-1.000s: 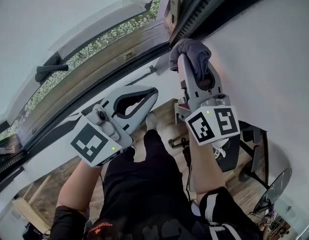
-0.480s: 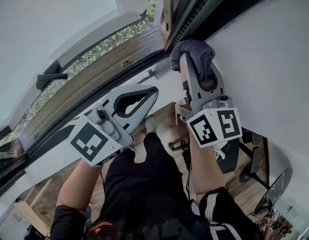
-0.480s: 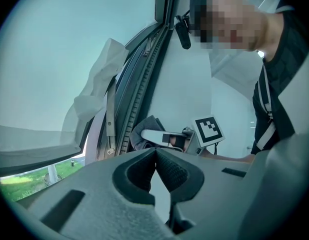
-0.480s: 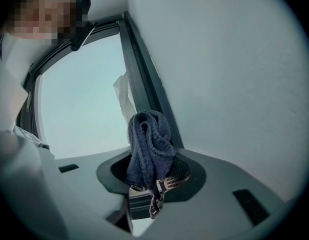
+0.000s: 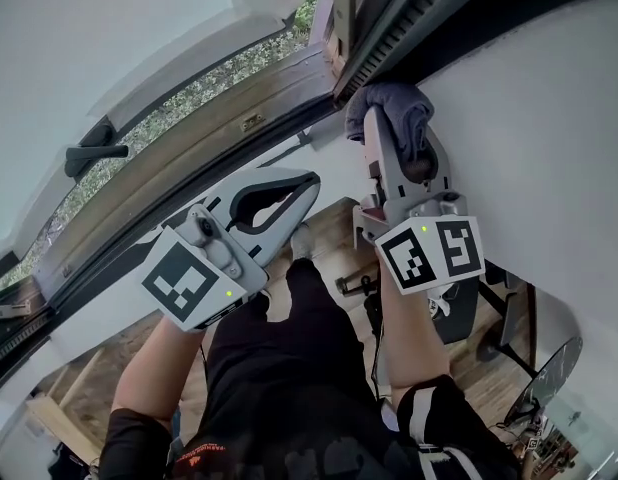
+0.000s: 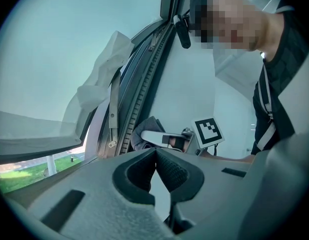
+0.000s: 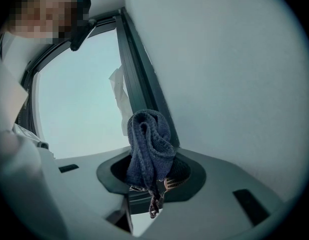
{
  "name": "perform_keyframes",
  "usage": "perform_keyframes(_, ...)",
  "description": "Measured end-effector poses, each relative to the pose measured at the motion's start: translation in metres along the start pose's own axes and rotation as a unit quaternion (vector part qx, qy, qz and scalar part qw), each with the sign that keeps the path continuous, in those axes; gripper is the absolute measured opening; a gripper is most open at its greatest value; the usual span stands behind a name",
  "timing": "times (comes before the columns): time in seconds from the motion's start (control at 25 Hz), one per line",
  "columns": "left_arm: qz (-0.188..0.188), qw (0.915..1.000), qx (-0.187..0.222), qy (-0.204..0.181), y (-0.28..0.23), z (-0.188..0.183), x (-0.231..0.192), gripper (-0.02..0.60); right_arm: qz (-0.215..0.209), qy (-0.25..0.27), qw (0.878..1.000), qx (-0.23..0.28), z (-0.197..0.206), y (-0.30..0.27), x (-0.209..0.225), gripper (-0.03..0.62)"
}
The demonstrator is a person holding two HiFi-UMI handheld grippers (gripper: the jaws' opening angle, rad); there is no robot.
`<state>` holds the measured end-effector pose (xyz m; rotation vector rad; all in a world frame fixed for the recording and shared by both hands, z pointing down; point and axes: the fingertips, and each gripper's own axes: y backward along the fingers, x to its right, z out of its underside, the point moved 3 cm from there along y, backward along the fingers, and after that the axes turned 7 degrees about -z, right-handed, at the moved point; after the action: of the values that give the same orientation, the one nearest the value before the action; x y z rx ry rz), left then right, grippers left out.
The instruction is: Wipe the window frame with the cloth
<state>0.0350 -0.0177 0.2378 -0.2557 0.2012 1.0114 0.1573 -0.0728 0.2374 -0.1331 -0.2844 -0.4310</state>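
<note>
In the head view, the right gripper (image 5: 386, 118) has its fingers clamped on a bunched grey-blue cloth (image 5: 397, 101). The wad beyond the fingertips sits against the dark window frame (image 5: 394, 23), where the frame meets the white wall. The left gripper (image 5: 294, 190) is held lower, well apart from the frame. Wiping looks to be under way. No streak or dust line marks off a finished stretch, so I would count most of the frame as left to do.

In the left gripper view, the two fingers, with dark ribbed pads, meet at their tips with nothing between them. Beyond them runs the frame's ridged, toothed metal channel.

In the right gripper view, the cloth is a soft waffle knit folded into a thick roll. It stands up between the fingers, and a frayed tail hangs below them. Just past its top the frame is a hard, smooth, straight dark bar. Whether they touch cannot be told from this view.
</note>
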Motion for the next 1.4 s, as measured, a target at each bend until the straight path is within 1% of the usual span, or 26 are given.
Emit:
perform_keyframes(0.24, -0.004, 0.9991, -0.03, 0.029, -0.002, 0.019, -0.004, 0.02, 0.004, -0.01, 1.0, -0.013, 0.02, -0.004, 0.008, 0.118)
perform_keyframes(0.36, -0.004, 0.9991, -0.034, 0.026, -0.001, 0.028, -0.007, 0.02, 0.009, -0.015, 1.0, -0.023, 0.032, -0.005, 0.012, 0.118)
perform_keyframes(0.52, -0.01, 0.9982, -0.039, 0.045, -0.001, 0.036, -0.01, 0.02, 0.013, -0.02, 0.999, -0.035, 0.048, -0.006, 0.017, 0.118)
perform_keyframes(0.84, -0.013, 0.9968, -0.05, 0.061, -0.001, 0.057, -0.014, 0.02, 0.02, -0.025, 0.998, -0.053, 0.073, -0.008, 0.026, 0.119)
perform_keyframes(1.0, -0.013, 0.9973, -0.045, 0.057, -0.001, 0.062, -0.017, 0.02, 0.023, -0.027, 0.997, -0.063, 0.084, -0.01, 0.031, 0.118)
perform_keyframes(1.08, -0.015, 0.9964, -0.051, 0.065, -0.001, 0.066, -0.018, 0.02, 0.025, -0.03, 0.997, -0.068, 0.092, -0.011, 0.033, 0.118)
perform_keyframes(1.24, -0.017, 0.9956, -0.057, 0.073, 0.002, 0.073, -0.019, 0.02, 0.029, -0.041, 0.996, -0.067, 0.1, -0.012, 0.036, 0.118)
perform_keyframes(1.4, -0.02, 0.9951, -0.06, 0.076, 0.005, 0.079, -0.019, 0.02, 0.026, -0.038, 0.997, -0.067, 0.106, -0.012, 0.038, 0.118)
